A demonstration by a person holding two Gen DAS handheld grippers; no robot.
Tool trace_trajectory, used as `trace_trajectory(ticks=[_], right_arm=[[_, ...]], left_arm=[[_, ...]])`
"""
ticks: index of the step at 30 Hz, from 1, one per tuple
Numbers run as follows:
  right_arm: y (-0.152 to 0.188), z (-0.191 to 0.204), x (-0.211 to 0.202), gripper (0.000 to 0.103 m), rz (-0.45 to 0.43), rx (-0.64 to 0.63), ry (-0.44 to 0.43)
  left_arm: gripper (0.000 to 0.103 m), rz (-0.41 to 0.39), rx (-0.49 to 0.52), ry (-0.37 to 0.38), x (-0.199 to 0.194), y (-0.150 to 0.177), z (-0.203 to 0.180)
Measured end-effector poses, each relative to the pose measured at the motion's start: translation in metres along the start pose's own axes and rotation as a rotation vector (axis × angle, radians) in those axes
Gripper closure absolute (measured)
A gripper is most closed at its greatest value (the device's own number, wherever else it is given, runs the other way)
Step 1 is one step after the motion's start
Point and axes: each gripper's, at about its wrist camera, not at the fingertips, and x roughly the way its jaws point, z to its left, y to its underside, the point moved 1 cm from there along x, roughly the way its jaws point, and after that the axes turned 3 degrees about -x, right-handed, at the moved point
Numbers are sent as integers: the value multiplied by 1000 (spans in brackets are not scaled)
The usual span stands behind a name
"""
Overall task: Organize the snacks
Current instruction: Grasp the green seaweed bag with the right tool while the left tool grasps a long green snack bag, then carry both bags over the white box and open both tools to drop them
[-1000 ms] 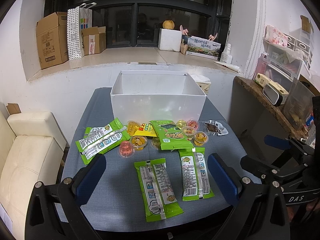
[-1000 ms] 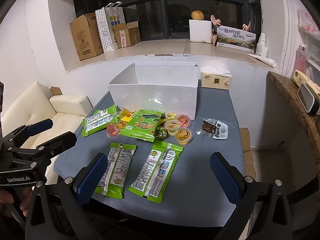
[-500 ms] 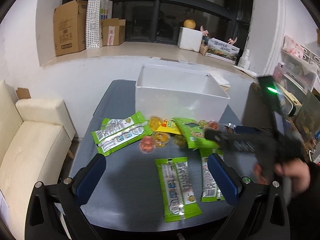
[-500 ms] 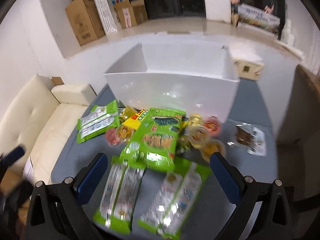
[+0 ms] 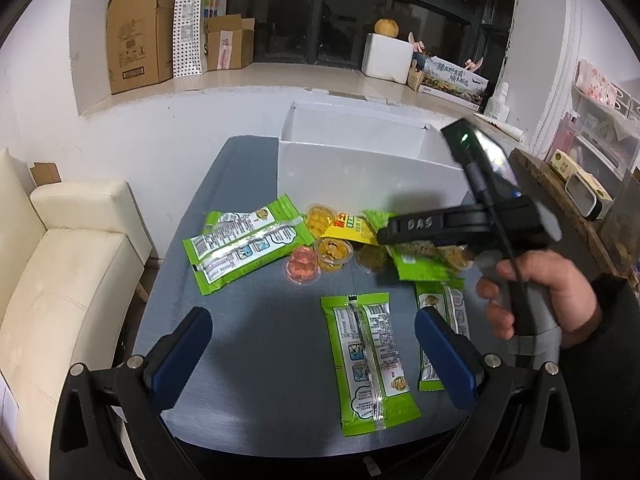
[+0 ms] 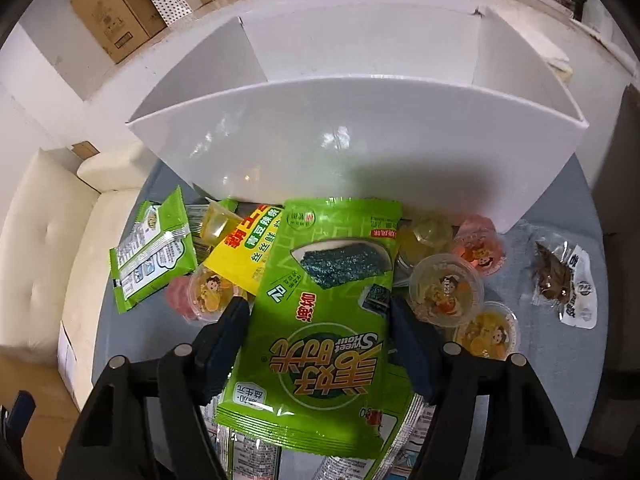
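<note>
Now — change: within the last second the right gripper (image 6: 320,332) had swung down from a stand-off view over the table onto the green seaweed packet (image 6: 328,320); its jaws, fully wide before, were closing with the packet between them, pads just beside its edges and not clearly pressing yet.
Meaning: judged as the first pick; the white bin (image 6: 360,148) still looked empty, so the sorting had barely begun.
Left gripper (image 5: 316,356): fingers wide apart, holding nothing, hovering over the table's near edge above the long green packets (image 5: 368,360).
Packet's place: mid-table, just before the bin's front wall, lying on a yellow packet (image 6: 240,256).
Crowding: jelly cups (image 6: 444,288) sat just beside the right finger, another cup by the left; either could be nudged.
Apart: a clear-wrapped brown snack (image 6: 560,280) lay toward the table's right edge.
Obstacle: the bin's front wall had to be cleared.
</note>
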Motion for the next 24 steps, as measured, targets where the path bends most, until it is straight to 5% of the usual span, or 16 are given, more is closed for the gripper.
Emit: trace_trajectory(ticks=[13, 19, 22, 24], right_arm=[[62, -56, -120, 29, -253, 114, -73], [87, -72, -138, 29, -303, 170, -70], [91, -70, -139, 29, -313, 171, -79], [92, -65, -139, 29, -319, 156, -68]], left_arm=[[0, 196, 62, 38, 91, 23, -40], [1, 299, 84, -11, 130, 38, -52], [30, 305, 94, -35, 136, 42, -51], [32, 299, 96, -24, 135, 43, -50]])
